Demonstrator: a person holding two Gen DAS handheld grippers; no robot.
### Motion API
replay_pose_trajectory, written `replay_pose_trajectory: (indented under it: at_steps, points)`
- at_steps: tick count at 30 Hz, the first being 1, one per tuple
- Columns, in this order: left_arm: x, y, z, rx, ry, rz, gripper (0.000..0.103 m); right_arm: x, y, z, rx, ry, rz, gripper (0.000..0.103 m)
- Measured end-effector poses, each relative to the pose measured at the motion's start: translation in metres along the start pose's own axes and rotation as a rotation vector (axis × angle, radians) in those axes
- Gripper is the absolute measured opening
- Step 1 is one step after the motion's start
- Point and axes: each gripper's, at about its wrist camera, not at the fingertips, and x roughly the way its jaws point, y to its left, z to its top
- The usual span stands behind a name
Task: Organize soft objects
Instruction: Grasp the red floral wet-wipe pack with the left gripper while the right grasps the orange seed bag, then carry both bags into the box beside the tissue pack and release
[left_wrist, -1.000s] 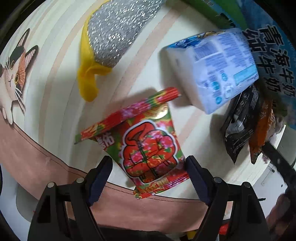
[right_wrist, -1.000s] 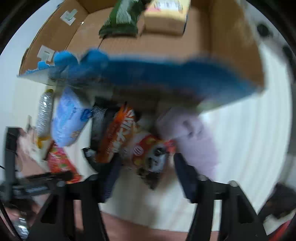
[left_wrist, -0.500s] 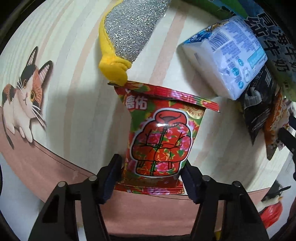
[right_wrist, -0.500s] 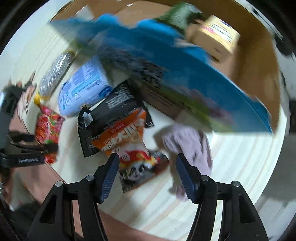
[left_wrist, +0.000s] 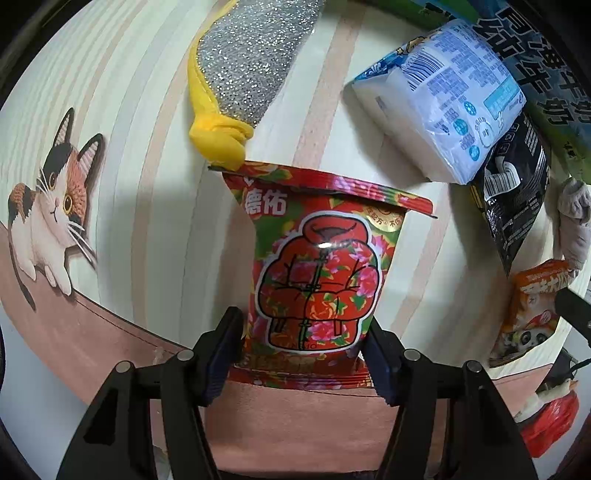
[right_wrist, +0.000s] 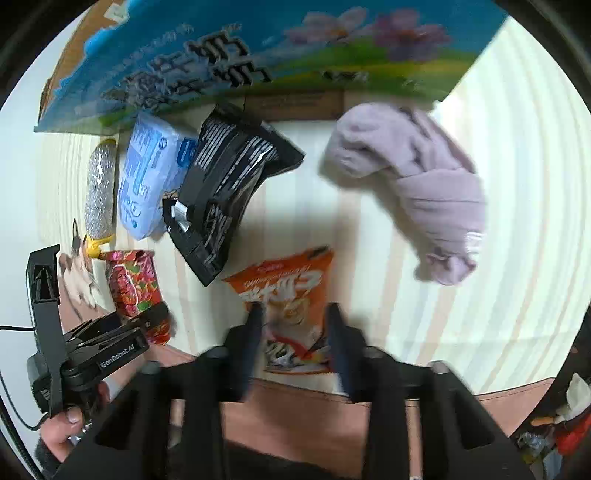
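Note:
My left gripper (left_wrist: 304, 328) is shut on the lower end of a red floral snack pouch (left_wrist: 317, 266), which lies on the striped mat; the pouch also shows in the right wrist view (right_wrist: 133, 284). My right gripper (right_wrist: 293, 314) is closed around the near end of an orange snack bag (right_wrist: 291, 291), its fingers against both sides. A lilac cloth (right_wrist: 417, 181) lies to the right of it. A black pouch (right_wrist: 225, 188), a blue-white tissue pack (left_wrist: 443, 99) and a silver-and-yellow scrub pad (left_wrist: 243, 62) lie nearby.
A cardboard box with a blue printed flap (right_wrist: 229, 62) stands at the far side, above the black pouch and tissue pack. The mat (left_wrist: 140, 155) has a cat picture (left_wrist: 48, 206) at left and a pink border near me. Red clutter (left_wrist: 550, 421) lies off the mat's right edge.
The left gripper closed in on the red pouch, which turned upright between the fingers. The right gripper swung down from the box and closed around the orange bag.

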Motion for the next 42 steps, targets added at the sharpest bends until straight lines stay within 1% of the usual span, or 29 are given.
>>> replay_pose_trajectory:
  at_steps: [1, 3, 5, 6, 7, 9, 10, 12, 13, 15, 18, 19, 23, 26, 28, 30, 31, 32, 34, 35, 37, 38, 40, 42]
  points:
    - [0.000, -0.001, 0.000, 0.001, 0.001, 0.000, 0.060, 0.000, 0.001, -0.004, -0.011, -0.022, -0.024, 0.067]
    - [0.000, -0.003, 0.000, 0.002, 0.000, -0.002, 0.060, -0.001, 0.007, -0.003, -0.052, -0.039, -0.059, 0.067]
    - [-0.002, -0.003, 0.001, 0.009, -0.005, -0.003, 0.059, 0.007, 0.021, -0.004, -0.105, -0.023, -0.082, 0.067]
    - [-0.003, -0.003, 0.001, 0.004, 0.005, -0.009, 0.055, 0.012, 0.026, -0.004, -0.123, -0.016, -0.096, 0.067]
    - [-0.005, -0.002, 0.001, 0.007, -0.004, -0.008, 0.053, 0.020, 0.032, -0.007, -0.144, -0.007, -0.125, 0.067]
    - [-0.009, -0.004, -0.001, 0.013, -0.010, -0.011, 0.050, 0.033, 0.038, -0.010, -0.155, 0.005, -0.155, 0.067]
    - [-0.010, -0.004, -0.003, 0.012, -0.012, -0.010, 0.049, 0.039, 0.039, -0.012, -0.149, 0.016, -0.163, 0.065]
    - [-0.014, -0.003, -0.007, 0.010, -0.019, -0.004, 0.048, 0.049, 0.039, -0.020, -0.121, 0.019, -0.133, 0.053]
    - [-0.017, -0.004, -0.010, 0.009, -0.026, 0.001, 0.048, 0.047, 0.032, -0.024, -0.112, 0.014, -0.126, 0.052]
    - [-0.021, -0.007, -0.018, 0.014, -0.036, 0.002, 0.046, 0.049, 0.034, -0.035, -0.096, 0.000, -0.118, 0.049]
    - [-0.037, -0.014, -0.033, 0.029, -0.058, -0.020, 0.044, 0.042, 0.027, -0.049, -0.052, -0.014, -0.075, 0.049]
    - [-0.044, -0.018, -0.039, 0.037, -0.072, -0.026, 0.043, 0.033, 0.019, -0.052, -0.041, -0.020, -0.060, 0.049]
    - [-0.084, -0.037, -0.058, 0.089, -0.139, -0.078, 0.042, 0.003, 0.021, -0.074, -0.003, -0.066, 0.027, 0.048]
    - [-0.117, -0.048, -0.063, 0.116, -0.195, -0.112, 0.042, -0.028, 0.022, -0.078, 0.005, -0.112, 0.069, 0.048]
    - [-0.144, -0.054, -0.063, 0.128, -0.235, -0.151, 0.041, -0.055, 0.023, -0.067, 0.008, -0.153, 0.094, 0.048]
    - [-0.175, -0.063, -0.055, 0.155, -0.280, -0.185, 0.041, -0.086, 0.020, -0.059, 0.006, -0.200, 0.119, 0.048]
    - [-0.189, -0.066, -0.050, 0.168, -0.298, -0.200, 0.041, -0.110, 0.007, -0.054, 0.003, -0.220, 0.129, 0.048]
    - [-0.204, -0.069, -0.041, 0.183, -0.314, -0.216, 0.041, -0.128, 0.004, -0.038, 0.002, -0.241, 0.139, 0.048]
    - [-0.231, -0.075, -0.018, 0.200, -0.347, -0.244, 0.041, -0.164, 0.003, -0.025, -0.002, -0.290, 0.156, 0.048]
    - [-0.239, -0.077, -0.004, 0.209, -0.360, -0.245, 0.041, -0.178, 0.006, -0.018, -0.006, -0.306, 0.157, 0.048]
    - [-0.260, -0.084, 0.028, 0.221, -0.400, -0.230, 0.041, -0.204, 0.005, -0.001, -0.008, -0.349, 0.149, 0.048]
    - [-0.265, -0.085, 0.038, 0.229, -0.414, -0.218, 0.041, -0.212, 0.007, 0.010, -0.006, -0.365, 0.144, 0.048]
    - [-0.275, -0.088, 0.070, 0.239, -0.441, -0.181, 0.041, -0.222, 0.010, 0.034, 0.002, -0.384, 0.134, 0.048]
    - [-0.276, -0.090, 0.107, 0.234, -0.436, -0.160, 0.041, -0.225, 0.012, 0.063, 0.013, -0.394, 0.108, 0.048]
